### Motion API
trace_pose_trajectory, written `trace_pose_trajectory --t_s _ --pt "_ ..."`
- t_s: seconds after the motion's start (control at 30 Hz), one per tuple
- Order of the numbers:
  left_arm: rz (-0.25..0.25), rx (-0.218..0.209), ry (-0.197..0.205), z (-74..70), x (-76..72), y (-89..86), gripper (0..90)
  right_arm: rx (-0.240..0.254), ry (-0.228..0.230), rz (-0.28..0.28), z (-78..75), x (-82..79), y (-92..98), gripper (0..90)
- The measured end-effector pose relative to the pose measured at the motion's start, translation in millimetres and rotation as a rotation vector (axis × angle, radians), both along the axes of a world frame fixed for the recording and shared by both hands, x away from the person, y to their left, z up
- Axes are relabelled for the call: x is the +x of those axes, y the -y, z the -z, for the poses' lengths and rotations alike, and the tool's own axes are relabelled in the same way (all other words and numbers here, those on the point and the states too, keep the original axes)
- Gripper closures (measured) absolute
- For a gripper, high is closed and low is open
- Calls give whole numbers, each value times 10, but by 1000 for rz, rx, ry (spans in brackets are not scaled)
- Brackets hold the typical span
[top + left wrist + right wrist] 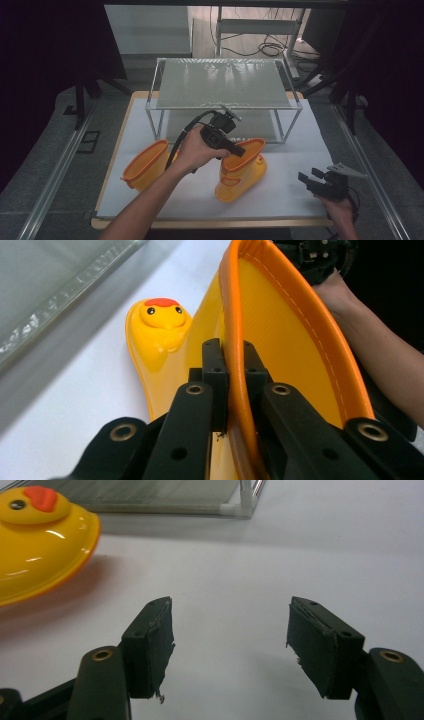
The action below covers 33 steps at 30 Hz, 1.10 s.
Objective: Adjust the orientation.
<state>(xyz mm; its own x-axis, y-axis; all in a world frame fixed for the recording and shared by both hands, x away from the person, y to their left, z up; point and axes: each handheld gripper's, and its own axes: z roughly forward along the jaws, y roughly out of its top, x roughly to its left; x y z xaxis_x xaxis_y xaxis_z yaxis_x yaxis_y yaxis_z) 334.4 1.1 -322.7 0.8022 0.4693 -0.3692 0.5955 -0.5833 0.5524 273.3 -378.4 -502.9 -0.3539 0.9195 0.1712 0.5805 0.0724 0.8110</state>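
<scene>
The high view showed the left hand-held gripper (239, 148) clamped on the orange rim of the right-hand yellow boot (242, 170), one jaw inside the opening and one outside. In the left gripper view both pads pressed the rim (235, 390) between them, and the duck face on the boot's toe (161, 315) pointed away across the white worktop (290, 165). The boot stood upright near the middle of the worktop, just in front of the wire shelf rack (225, 85). A second yellow boot (147, 165) lay tilted to its left. The right hand-held gripper (310, 179) rested at the worktop's near right corner, its jaws spread wide with nothing between them.
</scene>
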Motion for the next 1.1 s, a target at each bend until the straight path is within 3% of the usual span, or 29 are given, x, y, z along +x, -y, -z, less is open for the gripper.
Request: trace_pose_trajectory --t_s 0.57,0.8,1.1 --pt "-55 16 61 -168 -303 -645 864 -1 -7 2 15 11 -8 344" --pt "-69 38 81 -163 -411 -858 864 0 -8 1 22 14 -24 344" --pt "-118 75 85 -31 -486 -1174 864 -7 -14 -4 35 22 -41 344"
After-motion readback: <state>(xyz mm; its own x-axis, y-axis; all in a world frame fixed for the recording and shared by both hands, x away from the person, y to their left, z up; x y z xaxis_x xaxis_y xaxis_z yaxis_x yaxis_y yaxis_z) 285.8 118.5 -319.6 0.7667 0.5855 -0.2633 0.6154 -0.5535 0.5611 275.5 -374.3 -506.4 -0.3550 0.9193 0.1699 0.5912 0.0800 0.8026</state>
